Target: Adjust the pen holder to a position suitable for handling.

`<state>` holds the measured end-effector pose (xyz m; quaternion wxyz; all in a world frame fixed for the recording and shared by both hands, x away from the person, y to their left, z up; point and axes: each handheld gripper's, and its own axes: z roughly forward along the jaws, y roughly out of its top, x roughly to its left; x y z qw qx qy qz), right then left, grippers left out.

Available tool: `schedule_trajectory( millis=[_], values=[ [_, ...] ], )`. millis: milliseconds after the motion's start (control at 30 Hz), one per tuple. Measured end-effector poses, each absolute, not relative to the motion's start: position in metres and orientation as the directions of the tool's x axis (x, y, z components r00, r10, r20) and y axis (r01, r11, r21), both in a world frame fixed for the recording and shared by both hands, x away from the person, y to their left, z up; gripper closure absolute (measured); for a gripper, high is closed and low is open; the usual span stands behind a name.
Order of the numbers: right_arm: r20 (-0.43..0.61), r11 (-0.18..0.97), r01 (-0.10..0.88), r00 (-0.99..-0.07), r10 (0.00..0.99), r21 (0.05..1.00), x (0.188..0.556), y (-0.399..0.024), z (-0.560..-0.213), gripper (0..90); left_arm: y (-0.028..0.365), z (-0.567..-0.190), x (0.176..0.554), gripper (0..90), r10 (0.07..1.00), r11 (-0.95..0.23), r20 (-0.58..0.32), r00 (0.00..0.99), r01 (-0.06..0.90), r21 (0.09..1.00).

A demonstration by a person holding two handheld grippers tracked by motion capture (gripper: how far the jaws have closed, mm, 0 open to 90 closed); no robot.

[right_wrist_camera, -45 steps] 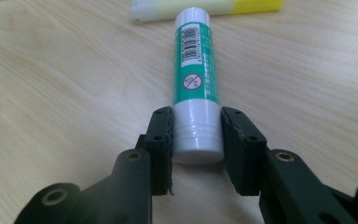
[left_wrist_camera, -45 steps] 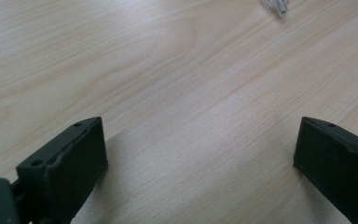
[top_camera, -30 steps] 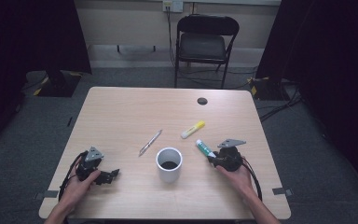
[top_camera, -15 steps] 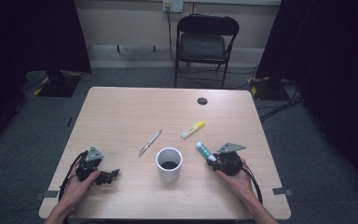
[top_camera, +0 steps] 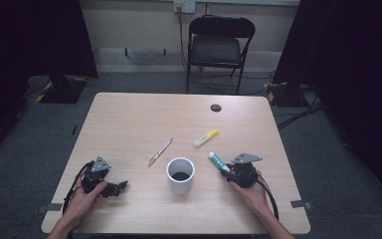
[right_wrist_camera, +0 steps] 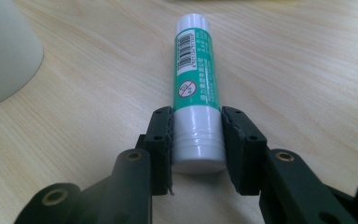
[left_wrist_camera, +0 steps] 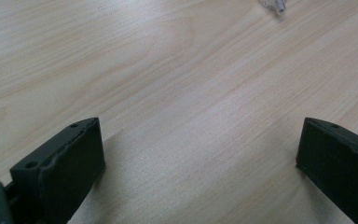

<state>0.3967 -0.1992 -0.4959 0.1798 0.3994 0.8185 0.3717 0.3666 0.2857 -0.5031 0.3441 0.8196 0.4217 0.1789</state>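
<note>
A green-and-white glue stick [right_wrist_camera: 195,60] lies flat on the wooden table [top_camera: 129,119], right of a white cup [top_camera: 180,175]. My right gripper [right_wrist_camera: 196,114] is shut on the stick's near end, both pads pressing its white base; the jaws have just been closing on it. In the high view the right gripper [top_camera: 227,172] sits at the table's front right with the stick [top_camera: 217,161] poking out toward the far left. My left gripper [top_camera: 122,186] rests at the front left, and in its own view it [left_wrist_camera: 200,128] stands open over bare wood.
A silver pen [top_camera: 160,152] lies just beyond the cup, and its tip [left_wrist_camera: 272,4] shows ahead of the left gripper. A yellow-and-white stick [top_camera: 206,138] lies farther back. The cup's side [right_wrist_camera: 4,51] is close on the right gripper's left. A chair [top_camera: 221,47] stands behind the table.
</note>
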Motion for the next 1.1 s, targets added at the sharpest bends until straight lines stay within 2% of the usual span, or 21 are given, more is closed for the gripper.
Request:
schedule_trajectory(
  millis=[200, 467, 1100],
  values=[
    [-0.001, 0.418, 0.521, -0.625, 0.781, 0.744, 0.397, -0.197, -0.494, 65.4, 0.286, -0.503, 0.367, 0.3, 0.814, -0.407, 0.003, 0.58, 0.568, 0.715],
    [0.055, 0.356, 0.512, -0.625, 0.779, 0.782, 0.392, -0.207, -0.479, 65.4, 0.286, -0.503, 0.367, 0.3, 0.815, -0.407, 0.002, 0.58, 0.569, 0.715],
    [0.084, 0.308, 0.466, -0.65, 0.755, 0.83, 0.383, -0.212, -0.453, 65.4, 0.286, -0.503, 0.367, 0.3, 0.814, -0.407, 0.003, 0.58, 0.568, 0.715]
  ],
)
